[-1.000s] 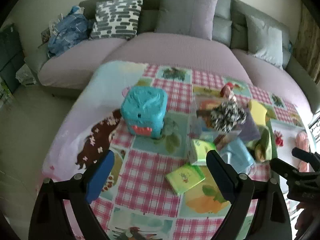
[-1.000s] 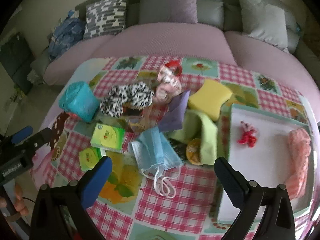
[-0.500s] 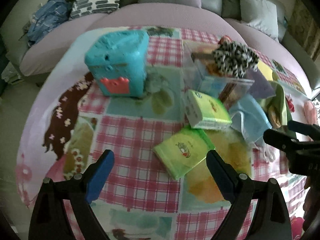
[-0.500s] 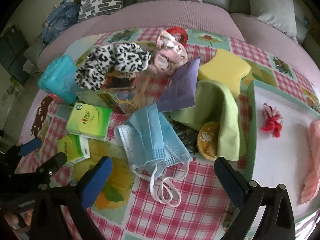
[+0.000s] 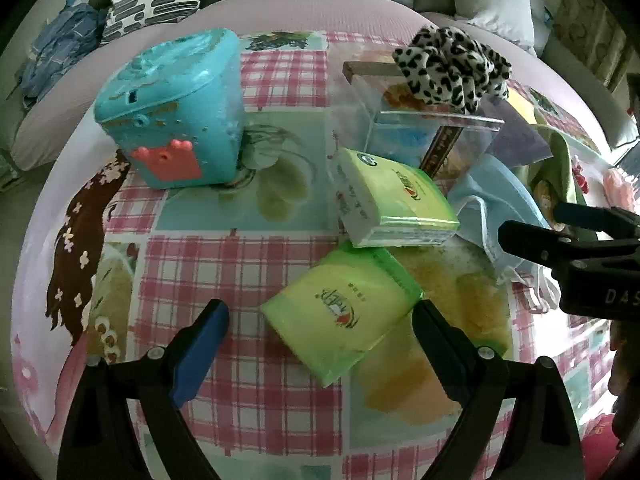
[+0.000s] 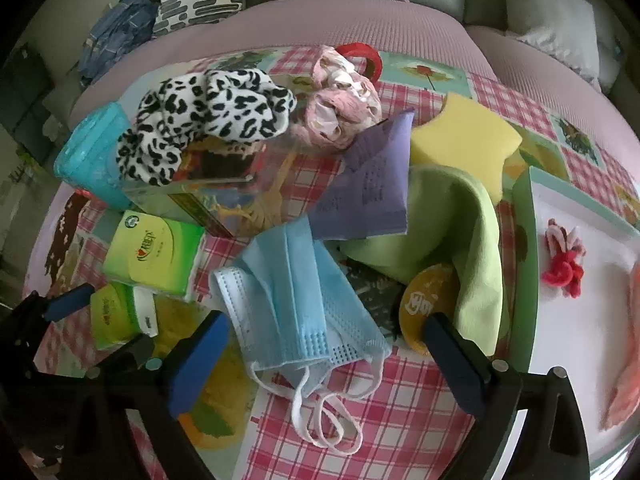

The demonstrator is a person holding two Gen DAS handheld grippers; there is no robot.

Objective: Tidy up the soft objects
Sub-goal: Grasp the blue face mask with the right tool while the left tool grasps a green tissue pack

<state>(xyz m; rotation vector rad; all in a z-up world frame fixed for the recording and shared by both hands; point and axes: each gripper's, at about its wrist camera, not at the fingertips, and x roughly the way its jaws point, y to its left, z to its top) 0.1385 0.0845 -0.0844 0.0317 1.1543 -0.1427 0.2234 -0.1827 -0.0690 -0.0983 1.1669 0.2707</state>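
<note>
Both tongs have sunk toward the checked tabletop (image 6: 400, 408): left tongs (image 5: 320, 332) gape over a soft, slippery green tissue pack (image 5: 340, 312); right tongs (image 6: 328, 340), empty, begin narrowing over the limp, light blue face mask (image 6: 296, 292), best pinched mid-fold. A sofa (image 6: 320, 24) lies beyond.

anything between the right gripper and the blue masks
Nothing visible. The masks lie bare on top of the pile, directly ahead of the closing right gripper, whose fingers stand either side without touching them.
</note>
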